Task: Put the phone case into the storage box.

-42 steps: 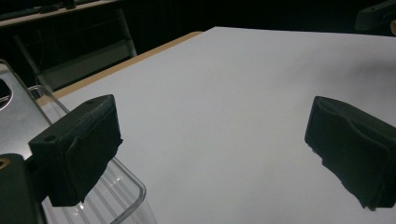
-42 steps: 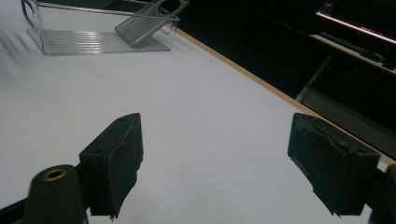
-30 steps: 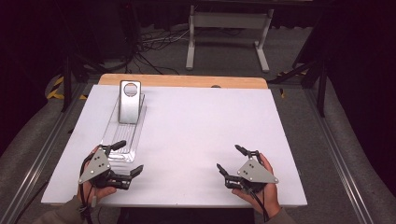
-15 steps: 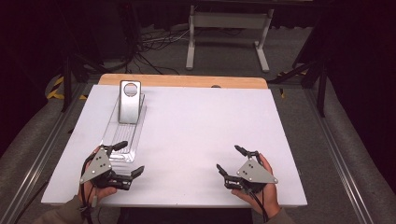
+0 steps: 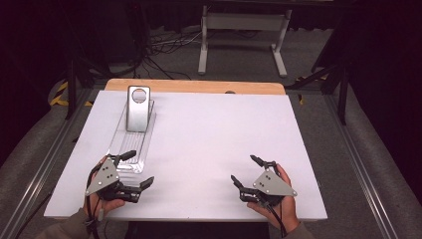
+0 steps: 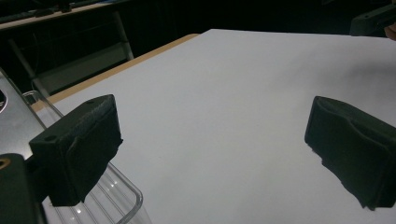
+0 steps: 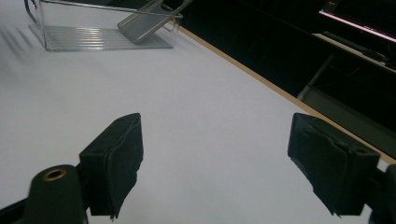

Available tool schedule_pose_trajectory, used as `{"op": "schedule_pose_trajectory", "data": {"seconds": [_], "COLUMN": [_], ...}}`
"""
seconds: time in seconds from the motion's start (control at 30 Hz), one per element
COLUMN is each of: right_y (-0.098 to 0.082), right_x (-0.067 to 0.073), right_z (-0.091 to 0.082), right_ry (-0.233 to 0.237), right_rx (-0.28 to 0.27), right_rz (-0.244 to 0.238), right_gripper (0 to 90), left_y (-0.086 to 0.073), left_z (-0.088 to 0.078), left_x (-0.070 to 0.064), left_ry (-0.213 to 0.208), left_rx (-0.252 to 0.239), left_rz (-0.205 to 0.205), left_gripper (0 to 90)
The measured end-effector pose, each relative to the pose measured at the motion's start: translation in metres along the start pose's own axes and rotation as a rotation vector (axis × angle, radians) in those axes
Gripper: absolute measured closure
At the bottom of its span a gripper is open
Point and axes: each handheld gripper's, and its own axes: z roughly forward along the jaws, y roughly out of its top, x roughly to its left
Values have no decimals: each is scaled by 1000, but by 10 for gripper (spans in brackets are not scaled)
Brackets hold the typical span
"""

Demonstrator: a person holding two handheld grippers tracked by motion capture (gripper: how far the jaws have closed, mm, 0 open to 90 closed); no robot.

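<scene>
A clear plastic tray (image 5: pixel 130 144) lies on the left of the white table (image 5: pixel 209 134), and a grey metal stand with a round hole (image 5: pixel 138 107) leans up from its far end. My left gripper (image 5: pixel 138 168) rests at the tray's near end, jaws wide open, one jaw over the tray's corner (image 6: pixel 126 196). My right gripper (image 5: pixel 245 170) sits near the front right edge, open, with bare table between its jaws. The tray (image 7: pixel 105 35) and the metal stand (image 7: pixel 142 23) show far off in the right gripper view.
A wooden strip (image 5: pixel 194 86) runs along the table's far edge. Behind it stand a metal frame (image 5: pixel 241 30) and loose cables (image 5: pixel 159 47) on the dark floor. Rails (image 5: pixel 45 164) flank the table on both sides.
</scene>
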Motion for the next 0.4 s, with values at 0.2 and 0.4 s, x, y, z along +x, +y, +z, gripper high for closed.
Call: {"op": "schedule_pose_trajectory", "data": {"seconds": [0.2,0.4], "right_y": [0,0], "right_x": [-1,-1], "right_z": [0,-2], "right_ry": [6,4], "right_rx": [-4,-7], "right_rz": [2,9], "right_gripper": [193,193], "left_y": [0,0], "left_z": [1,3], "left_x": [0,-1], "left_ry": [-1,-6], "left_rx": [-1,5], "left_rz": [-1,0], "left_gripper": [43,43]}}
